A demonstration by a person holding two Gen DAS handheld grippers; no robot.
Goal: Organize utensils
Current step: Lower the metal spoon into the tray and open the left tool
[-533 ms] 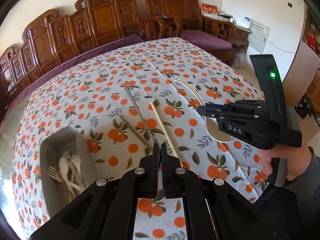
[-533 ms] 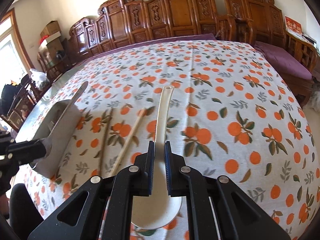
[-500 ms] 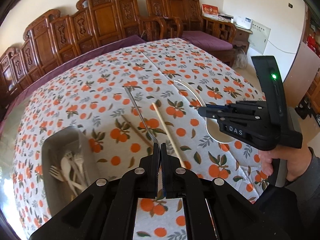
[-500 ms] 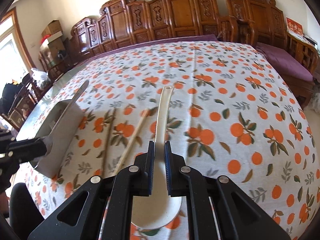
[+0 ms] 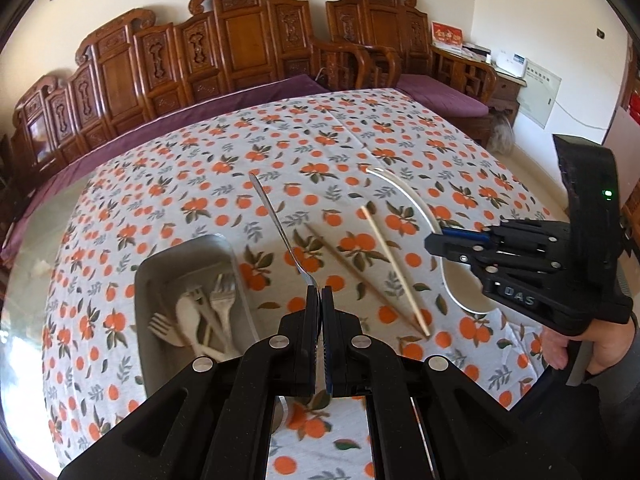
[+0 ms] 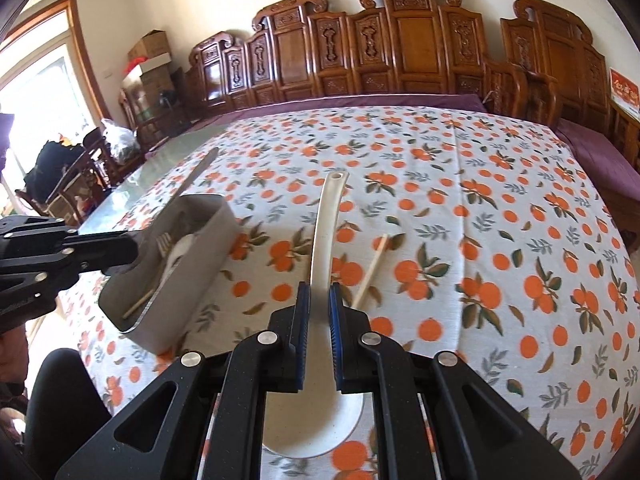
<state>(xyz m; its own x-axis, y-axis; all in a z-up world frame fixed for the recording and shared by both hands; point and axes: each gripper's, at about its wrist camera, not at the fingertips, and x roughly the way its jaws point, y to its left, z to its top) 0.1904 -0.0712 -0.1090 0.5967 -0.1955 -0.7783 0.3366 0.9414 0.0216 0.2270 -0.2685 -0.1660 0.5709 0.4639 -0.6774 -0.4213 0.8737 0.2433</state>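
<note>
Several forks (image 5: 218, 300) and a pale spoon (image 5: 187, 312) lie jumbled in the grey tray (image 5: 160, 276) on the orange-print tablecloth (image 5: 340, 152), along with a thin stick whose kind I cannot tell. The left gripper (image 5: 320, 296) is clamped on a metal utensil (image 5: 280, 232), its handle pointing away above the cloth just beside the tray. The right gripper (image 6: 319, 296) grips a white ladle (image 6: 326, 224) by its handle, bowl toward the camera, raised above the cloth. Two chopsticks (image 5: 394, 268) lie on the cloth between tray and ladle. Carved wooden chairs (image 5: 240, 40) line the wall.
</note>
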